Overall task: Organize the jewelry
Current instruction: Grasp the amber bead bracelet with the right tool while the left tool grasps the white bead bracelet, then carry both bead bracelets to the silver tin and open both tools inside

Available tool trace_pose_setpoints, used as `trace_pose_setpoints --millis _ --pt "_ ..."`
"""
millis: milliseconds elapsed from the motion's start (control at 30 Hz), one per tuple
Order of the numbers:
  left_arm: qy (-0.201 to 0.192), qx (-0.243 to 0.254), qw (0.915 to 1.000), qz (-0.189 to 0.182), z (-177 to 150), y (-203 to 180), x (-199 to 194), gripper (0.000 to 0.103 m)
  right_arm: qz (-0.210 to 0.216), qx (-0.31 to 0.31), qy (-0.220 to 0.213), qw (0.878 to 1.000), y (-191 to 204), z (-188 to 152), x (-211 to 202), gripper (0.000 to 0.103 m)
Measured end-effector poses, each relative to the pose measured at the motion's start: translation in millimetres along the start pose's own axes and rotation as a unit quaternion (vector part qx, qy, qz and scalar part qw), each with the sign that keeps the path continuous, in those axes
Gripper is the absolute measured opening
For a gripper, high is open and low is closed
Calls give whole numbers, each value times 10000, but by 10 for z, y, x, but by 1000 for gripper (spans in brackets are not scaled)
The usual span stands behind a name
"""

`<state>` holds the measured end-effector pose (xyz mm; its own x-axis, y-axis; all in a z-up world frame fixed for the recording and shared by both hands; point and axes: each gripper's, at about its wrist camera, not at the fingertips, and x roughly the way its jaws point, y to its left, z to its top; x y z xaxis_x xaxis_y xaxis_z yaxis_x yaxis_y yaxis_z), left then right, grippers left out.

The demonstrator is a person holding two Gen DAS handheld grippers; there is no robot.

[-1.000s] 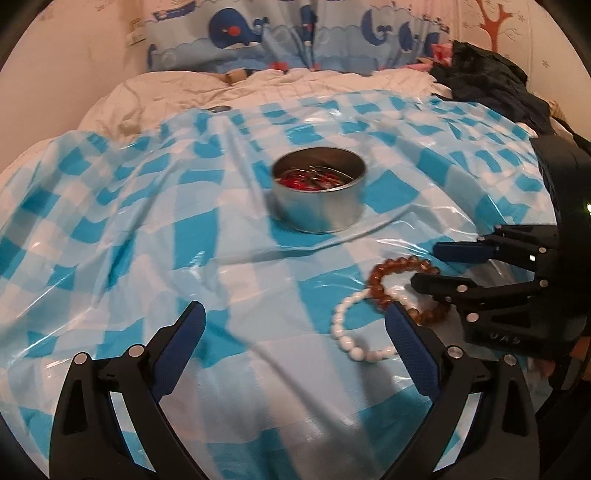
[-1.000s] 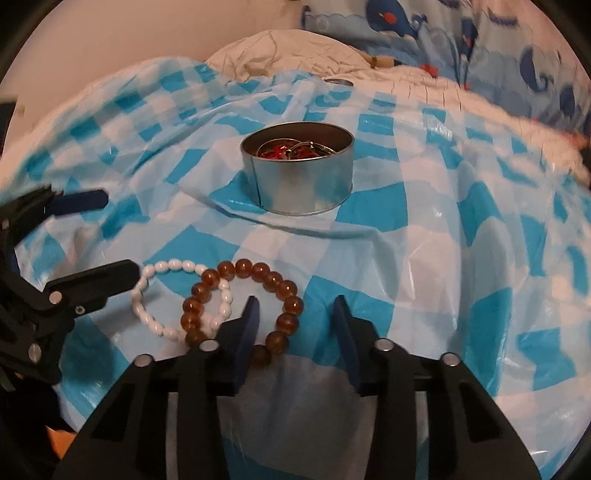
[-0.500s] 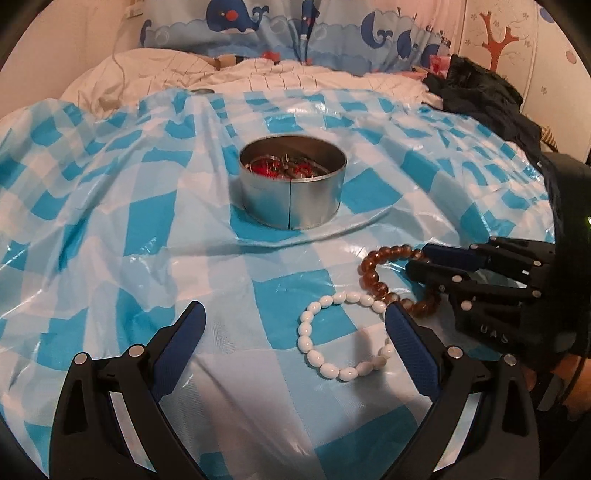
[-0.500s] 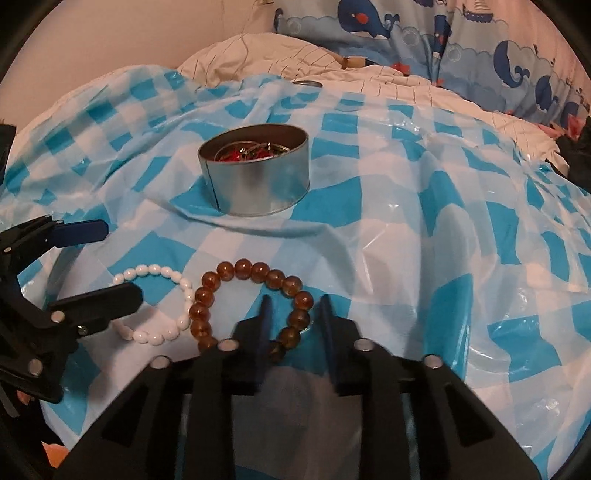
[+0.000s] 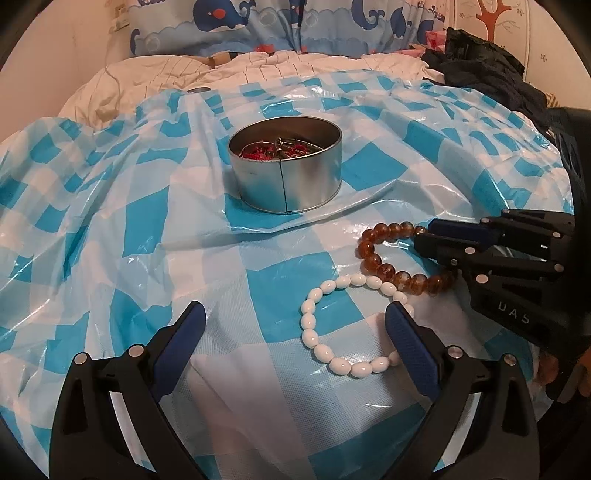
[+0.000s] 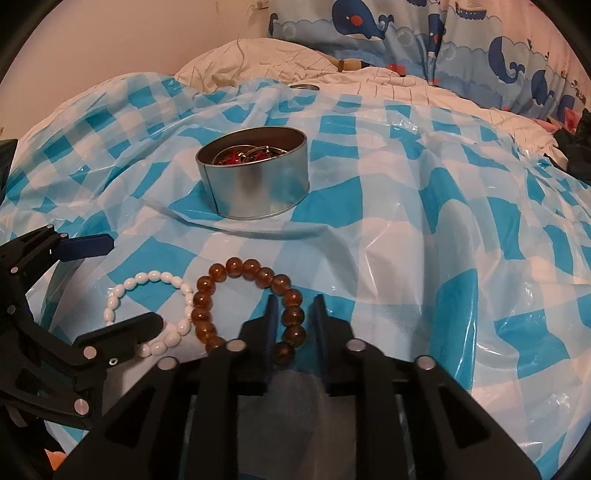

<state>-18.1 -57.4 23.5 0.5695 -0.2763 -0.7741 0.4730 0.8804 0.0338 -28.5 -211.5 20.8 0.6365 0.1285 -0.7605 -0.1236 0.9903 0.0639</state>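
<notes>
An amber bead bracelet (image 6: 236,302) lies on the blue-checked plastic sheet, touching a white bead bracelet (image 6: 147,314) to its left. My right gripper (image 6: 294,314) has its fingers closed onto the amber bracelet's right side; it also shows in the left wrist view (image 5: 430,236) gripping the amber bracelet (image 5: 391,266). My left gripper (image 5: 293,321) is open and empty, its right finger beside the white bracelet (image 5: 332,328). A round metal tin (image 5: 286,170) with red and metal jewelry inside stands behind the bracelets, also in the right wrist view (image 6: 255,177).
The checked sheet (image 5: 110,221) covers a soft bed and is wrinkled. A white quilt (image 5: 258,70) and whale-print fabric (image 5: 295,22) lie behind. Dark clothing (image 5: 491,77) sits at the far right.
My right gripper has narrowed around the amber bracelet's right side. My left gripper has moved forward toward the white bracelet, still open.
</notes>
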Motion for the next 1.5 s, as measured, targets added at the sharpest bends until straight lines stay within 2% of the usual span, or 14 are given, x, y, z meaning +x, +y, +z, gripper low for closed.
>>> trace_pose_setpoints --millis 267,300,333,433,533,733,867,1000,1133,1233,1300,1333,1400,1500 --pt "7 -8 10000 -19 -9 -2 12 93 15 0 16 10000 3 -11 13 23" --pt "5 -36 10000 -36 -14 5 14 79 20 4 17 10000 3 -10 13 23" --pt "36 -117 9999 -39 -13 27 21 55 41 10 11 10000 4 -11 12 22" --pt "88 -317 9995 -7 4 146 15 14 78 22 20 10000 9 -11 14 19" --pt "95 -607 9978 -261 -2 266 11 11 79 44 29 10000 13 -16 17 21" --pt "53 -516 9984 -220 -8 243 2 7 34 -34 27 10000 30 -21 27 26" --pt "-125 -646 9973 -331 27 292 -108 6 167 33 -54 9998 12 -24 -16 13" --pt "-404 -709 9960 -365 78 345 -278 6 367 215 -296 9987 -14 13 -102 13" --pt "-249 -817 9960 -260 73 428 -183 6 456 293 -200 9983 -21 31 -58 13" --pt "-76 -826 9963 -237 40 430 -81 6 520 288 -81 9982 -5 32 6 36" --pt "34 -752 9970 -161 27 402 -33 7 386 111 -80 9992 59 25 11 36" --pt "60 -749 9971 -121 17 397 -10 7 368 58 -65 9993 77 22 17 34" --pt "138 -730 9972 -94 -5 389 41 7 390 85 -33 9992 61 18 31 15" --pt "161 -703 9973 -101 -15 389 48 7 542 295 -51 9981 -8 12 22 13"
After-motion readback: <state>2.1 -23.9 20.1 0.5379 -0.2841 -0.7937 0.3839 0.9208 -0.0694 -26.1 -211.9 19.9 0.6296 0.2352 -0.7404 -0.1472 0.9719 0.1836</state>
